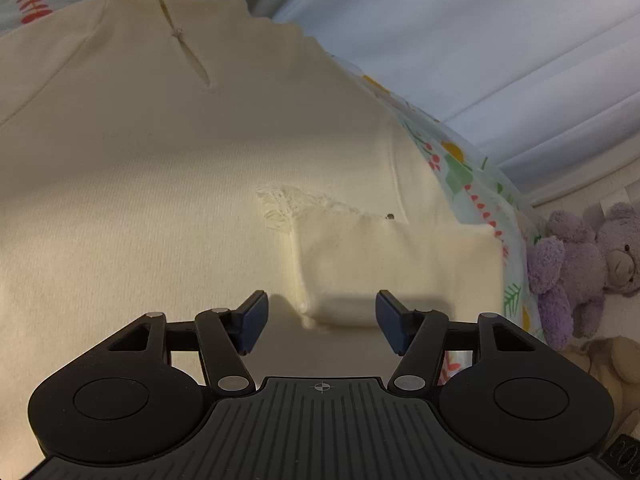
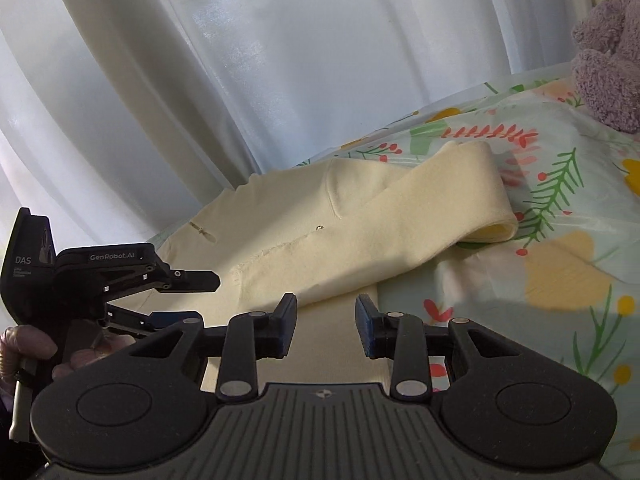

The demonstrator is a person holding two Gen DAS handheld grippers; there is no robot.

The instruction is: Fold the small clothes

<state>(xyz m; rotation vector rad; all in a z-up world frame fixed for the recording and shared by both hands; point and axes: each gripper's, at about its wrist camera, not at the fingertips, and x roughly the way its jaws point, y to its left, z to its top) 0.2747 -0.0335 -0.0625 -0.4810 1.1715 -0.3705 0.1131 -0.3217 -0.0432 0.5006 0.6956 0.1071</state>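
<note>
A cream knit garment [image 1: 160,168] lies flat on the floral bedsheet [image 1: 456,168], with a slit at its far end and a frayed tear near the middle. One sleeve [image 2: 420,216] is folded across the body. My left gripper [image 1: 322,320] is open and empty, low over the garment's near edge by the folded sleeve. It also shows in the right wrist view [image 2: 208,296], at the left over the garment. My right gripper [image 2: 326,328] is open and empty, over the garment's near edge beside the sleeve.
White curtains [image 2: 240,60] hang behind the bed. A purple plush bear [image 1: 580,260] and a beige plush toy [image 1: 608,364] lie to the right; the purple one also shows in the right wrist view [image 2: 608,52]. Bare floral sheet [image 2: 560,280] lies to the right.
</note>
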